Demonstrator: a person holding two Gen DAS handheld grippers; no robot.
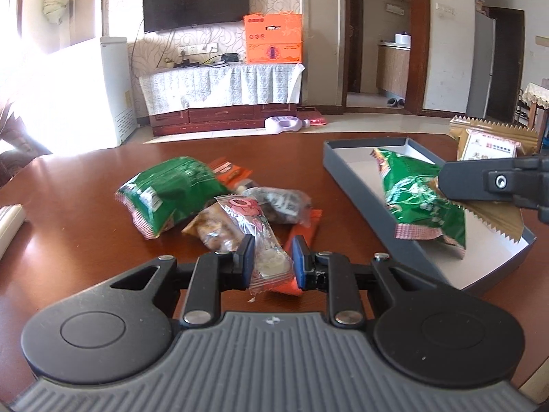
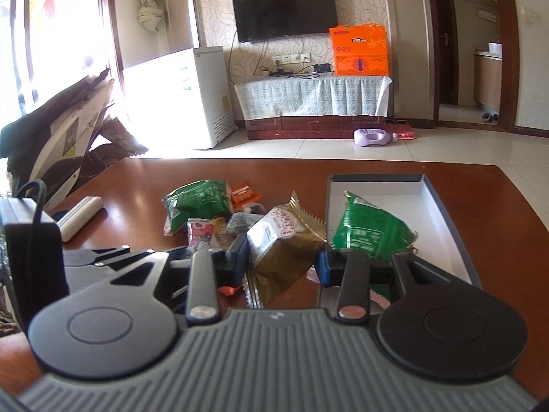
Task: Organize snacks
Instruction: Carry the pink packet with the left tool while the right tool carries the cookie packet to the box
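**Left wrist: clear packet being pinched; right carries gold packet toward box**

Left wrist view: the left gripper (image 1: 272, 263) is closed around the near end of a clear packet (image 1: 255, 228) with pink print, blue pads touching it on both sides. The packet rests at the near edge of the pile (image 1: 219, 199) on the table (image 1: 68, 240), partly over an orange packet (image 1: 302, 240). Whether it is lifted yet cannot be told.

Right wrist view: the right gripper (image 2: 283, 262) is clamped on a gold packet (image 2: 284, 243), held tilted between pile and box (image 2: 442, 213). In the left view the same packet appears at the box's right side, above its floor.

Box: grey, white inside, right of the pile. One green bag (image 1: 422, 199) lies in it already, leaning on the near-left wall. A second green bag (image 1: 164, 192) remains at the far left of the pile, with dark and brown packets beside it.

Step in hand (judged): transfer of snacks to the box, two at once; task early, most of the pile left.

Next move (judged):
- gold packet to be lowered onto the free floor right of or beyond the green bag, then released;
- clear packet to be lifted straight up so the orange one beneath is not dragged;
- grippers to be kept apart over the box.
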